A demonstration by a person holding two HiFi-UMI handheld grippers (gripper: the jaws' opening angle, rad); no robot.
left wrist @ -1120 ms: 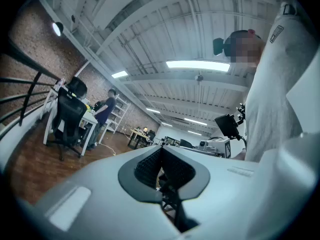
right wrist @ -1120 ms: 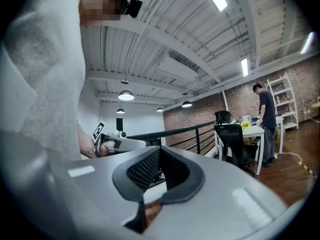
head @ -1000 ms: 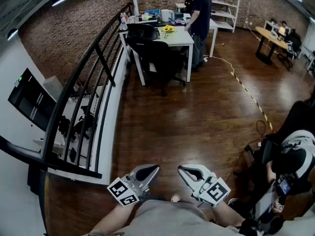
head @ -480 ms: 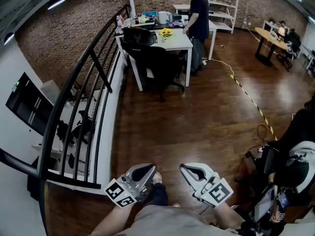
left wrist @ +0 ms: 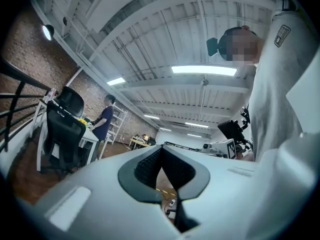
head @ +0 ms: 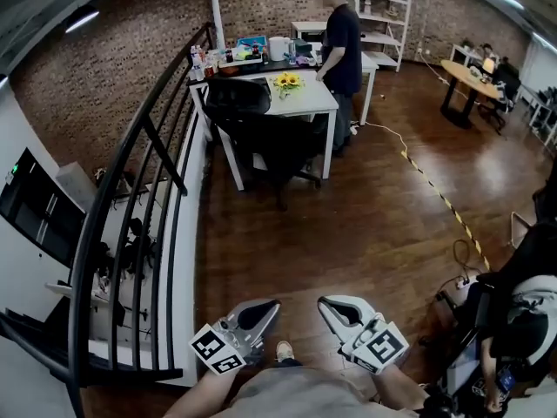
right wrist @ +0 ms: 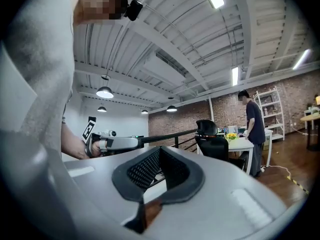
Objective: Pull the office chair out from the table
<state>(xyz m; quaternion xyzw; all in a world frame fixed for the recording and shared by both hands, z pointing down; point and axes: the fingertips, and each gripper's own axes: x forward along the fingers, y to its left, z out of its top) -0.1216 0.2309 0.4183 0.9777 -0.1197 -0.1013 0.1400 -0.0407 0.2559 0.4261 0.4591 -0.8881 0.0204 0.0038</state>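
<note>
Both claws were pressed together with nothing between them: the left gripper (head: 265, 307) and the right gripper (head: 331, 305) were held low in front of the person, side by side, above the dark wooden floor (head: 348, 225). The black office chair (head: 265, 133) stood well apart from them, tucked against the near side of the white table (head: 309, 101), close to the black railing (head: 148, 159). A person (head: 341, 42) in a dark shirt stood at the right side of the table, and yellow flowers (head: 286, 80) were on its top.
</note>
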